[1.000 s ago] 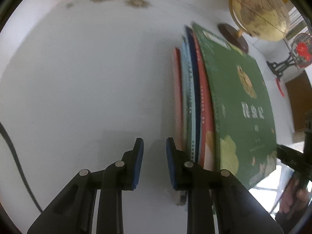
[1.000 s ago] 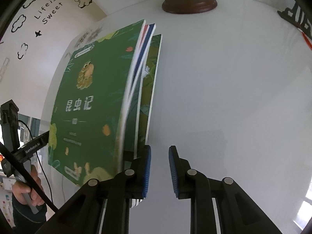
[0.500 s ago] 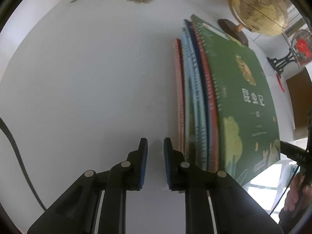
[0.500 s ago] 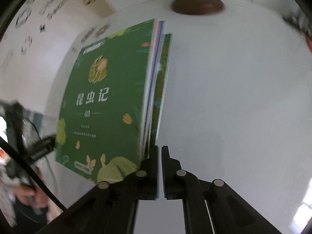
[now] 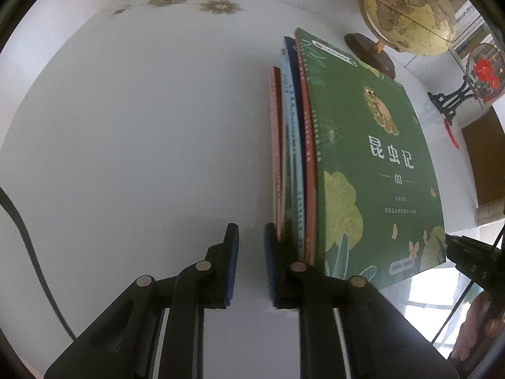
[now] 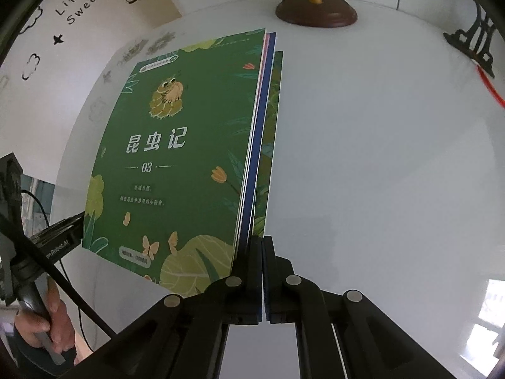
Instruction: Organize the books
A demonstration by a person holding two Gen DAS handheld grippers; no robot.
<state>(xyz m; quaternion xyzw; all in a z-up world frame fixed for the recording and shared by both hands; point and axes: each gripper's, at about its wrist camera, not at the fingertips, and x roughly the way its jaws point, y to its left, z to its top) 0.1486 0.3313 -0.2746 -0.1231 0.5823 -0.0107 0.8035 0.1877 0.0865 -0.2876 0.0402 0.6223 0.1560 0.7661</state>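
On the table [image 5: 126, 126], stacked books [image 6: 176, 158] run lengthwise away; both grippers closed, empty.

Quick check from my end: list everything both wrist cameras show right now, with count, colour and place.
books: one stack of several, green cover on top, red, dark blue, light blue and red spines below, lying mid-table between the two grippers
table: one, white, under everything
globe: one, gold on a brown wooden base, far end of the table past the books
ornament: one, red on a black stand, far right of the left wrist view
wall sticker: one, black lettering and drawings, on the wall at upper left of the right wrist view
left gripper: black, blue pads, nearly shut, against the spine side
right gripper: black, shut, against the page side
hand: one, holding the left gripper's handle
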